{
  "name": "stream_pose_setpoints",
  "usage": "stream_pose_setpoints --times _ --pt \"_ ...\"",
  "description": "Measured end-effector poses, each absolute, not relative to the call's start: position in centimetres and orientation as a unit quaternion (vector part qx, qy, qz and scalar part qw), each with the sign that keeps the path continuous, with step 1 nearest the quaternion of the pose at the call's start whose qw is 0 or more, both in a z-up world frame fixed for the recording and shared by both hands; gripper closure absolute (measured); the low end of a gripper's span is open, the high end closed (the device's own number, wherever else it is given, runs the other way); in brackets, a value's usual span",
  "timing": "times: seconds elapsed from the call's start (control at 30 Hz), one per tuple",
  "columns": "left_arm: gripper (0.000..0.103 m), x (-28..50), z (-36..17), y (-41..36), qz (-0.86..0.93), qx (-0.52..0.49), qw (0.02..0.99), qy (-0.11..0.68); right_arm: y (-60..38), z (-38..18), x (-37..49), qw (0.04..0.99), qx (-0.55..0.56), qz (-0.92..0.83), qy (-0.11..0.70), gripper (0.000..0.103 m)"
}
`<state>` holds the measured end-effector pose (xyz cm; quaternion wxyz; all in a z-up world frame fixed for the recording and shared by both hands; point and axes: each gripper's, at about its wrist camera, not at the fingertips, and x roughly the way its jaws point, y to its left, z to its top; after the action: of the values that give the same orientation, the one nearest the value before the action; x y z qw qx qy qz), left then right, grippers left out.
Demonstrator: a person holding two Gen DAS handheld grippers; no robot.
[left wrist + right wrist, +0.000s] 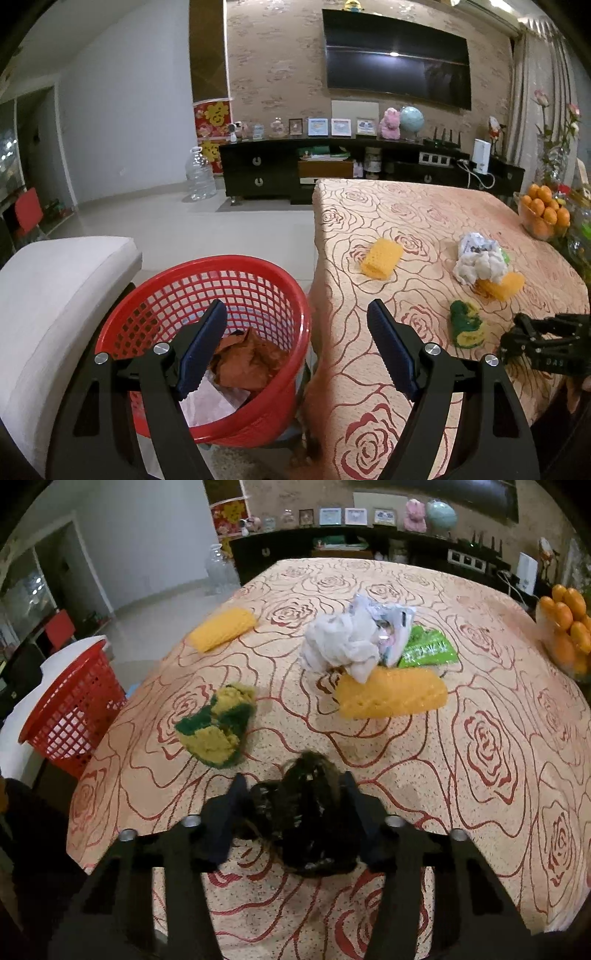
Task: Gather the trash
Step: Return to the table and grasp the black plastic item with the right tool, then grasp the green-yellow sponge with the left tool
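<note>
My left gripper (pixel 297 314) is open and empty above the red basket (pixel 155 291), which holds brown crumpled paper (pixel 247 362) and white paper. My right gripper (pixel 295 786) is shut on a crumpled black plastic bag (pixel 306 819) just above the rose-patterned tablecloth (pixel 480 812); it also shows in the left wrist view (pixel 517 332). On the table lie a green-yellow sponge (pixel 218 727), two yellow sponges (pixel 391 694) (pixel 221 627), a crumpled white wad (pixel 347 642) and a green wrapper (pixel 428 650).
A bowl of oranges (pixel 569 624) stands at the table's right edge. A white cushioned seat (pixel 51 295) is left of the basket. A dark TV cabinet (pixel 332 166) and a water jug (pixel 199 175) stand by the far wall.
</note>
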<state>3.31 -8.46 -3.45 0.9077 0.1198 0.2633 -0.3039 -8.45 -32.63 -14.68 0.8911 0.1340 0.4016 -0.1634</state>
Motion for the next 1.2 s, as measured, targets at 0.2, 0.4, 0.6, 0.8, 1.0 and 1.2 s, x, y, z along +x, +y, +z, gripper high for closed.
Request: stream_pose_setpoints --times 0.2,0.4,0.6,0.8,1.0,1.2 --pt "0.028 2.8 -4.1 -9.6 -0.323 0.132 0.896 0.274 -33.7 -13.6 -9.2 0.894 0.138 -0.191 0.382 0.06" --pt "0.028 1.5 -4.8 -12.3 -0.361 0.147 0.875 0.287 -35.4 -11.8 -10.6 0.899 0.135 -0.235 0.343 0.06" --pt "0.028 -0.9 -5.9 -16.7 -0.399 0.188 0.85 0.289 -37.2 -11.3 -11.9 0.897 0.158 -0.251 0.328 0.06" --pt "0.028 -1.9 -7.2 -20.7 -0.43 0.206 0.823 0.308 -37.9 -11.1 -12.7 0.897 0.168 -0.257 0.316 0.06" --pt "0.036 -2.3 -9.0 -24.0 -0.452 0.22 0.8 0.328 -38.5 -11.1 -13.0 0.896 0.183 -0.258 0.313 0.06" --pt "0.059 -1.4 -10.9 -26.0 -0.46 0.214 0.782 0.363 -38.7 -11.1 -12.9 0.896 0.186 -0.254 0.312 0.06"
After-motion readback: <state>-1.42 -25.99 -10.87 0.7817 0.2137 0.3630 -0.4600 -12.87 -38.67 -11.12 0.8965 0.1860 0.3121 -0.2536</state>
